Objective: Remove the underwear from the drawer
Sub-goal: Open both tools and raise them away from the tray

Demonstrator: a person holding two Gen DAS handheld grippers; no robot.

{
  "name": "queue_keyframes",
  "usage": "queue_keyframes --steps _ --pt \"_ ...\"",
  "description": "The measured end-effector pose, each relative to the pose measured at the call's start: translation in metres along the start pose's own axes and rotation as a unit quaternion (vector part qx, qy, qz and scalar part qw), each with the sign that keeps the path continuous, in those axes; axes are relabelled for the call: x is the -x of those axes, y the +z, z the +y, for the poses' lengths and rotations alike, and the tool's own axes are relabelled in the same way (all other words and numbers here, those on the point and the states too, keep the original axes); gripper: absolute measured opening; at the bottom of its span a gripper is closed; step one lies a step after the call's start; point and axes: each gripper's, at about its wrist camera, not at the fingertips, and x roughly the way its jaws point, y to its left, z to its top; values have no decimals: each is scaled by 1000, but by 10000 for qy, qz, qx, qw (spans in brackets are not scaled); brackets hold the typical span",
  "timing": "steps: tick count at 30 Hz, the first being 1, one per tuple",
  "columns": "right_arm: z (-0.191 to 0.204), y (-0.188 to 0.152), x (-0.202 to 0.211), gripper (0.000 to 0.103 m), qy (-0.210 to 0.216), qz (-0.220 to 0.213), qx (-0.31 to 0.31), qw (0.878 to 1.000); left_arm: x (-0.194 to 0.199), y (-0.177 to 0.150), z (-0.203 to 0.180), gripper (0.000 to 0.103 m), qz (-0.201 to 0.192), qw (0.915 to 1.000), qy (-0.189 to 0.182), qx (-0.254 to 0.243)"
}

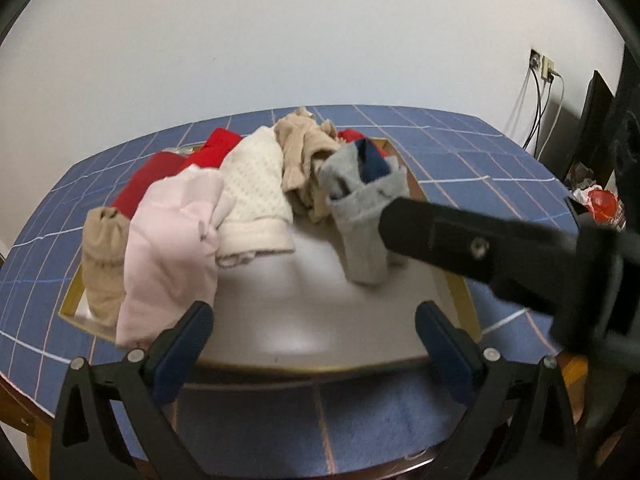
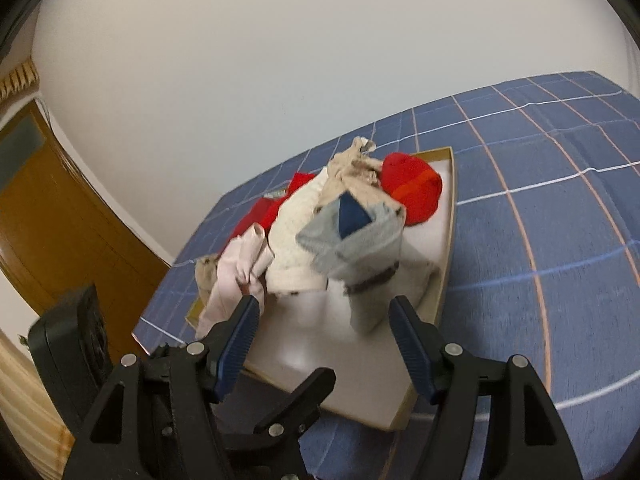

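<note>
- Two tools show, and both have their jaws spread wide with nothing between them: the left tool (image 1: 314, 322) hovers over the near end of the drawer (image 1: 468, 304), and the right tool (image 2: 324, 326) points at the same drawer from its near right side.
- In the left wrist view the right tool's dark body reaches in from the right, its tip just in front of a grey sock-like piece with a navy patch (image 1: 362, 204); whether they touch cannot be told.
- That grey piece (image 2: 356, 240) stands upright on the drawer's pale floor, in line with the gap between the right tool's blue pads (image 2: 412, 344).
- Underwear lies heaped across the far and left part of the drawer: a pink garment (image 1: 168, 248) drapes over the near left rim, a cream knitted one (image 1: 256, 196) sits beside it, a beige bundle (image 1: 304, 156) lies behind, and red pieces (image 1: 160, 172) lie underneath.
- A beige rolled piece (image 1: 104, 256) lies at the left rim, just beside the pink garment.
- Under the drawer is a blue checked cloth (image 1: 460, 148) covering the table.
</note>
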Motion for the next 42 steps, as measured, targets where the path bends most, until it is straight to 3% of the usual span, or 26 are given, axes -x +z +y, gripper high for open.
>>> queue_keyframes --steps 12,19,42 --pt "19 -33 18 70 -378 -345 165 9986 12 -23 15 102 -156 9998 107 -17" --pt "41 -55 27 70 -698 -601 584 9940 25 -36 19 102 -283 9995 110 -46" --pt "54 -92 28 70 -824 -712 651 9919 19 -68 41 102 -211 9995 191 135"
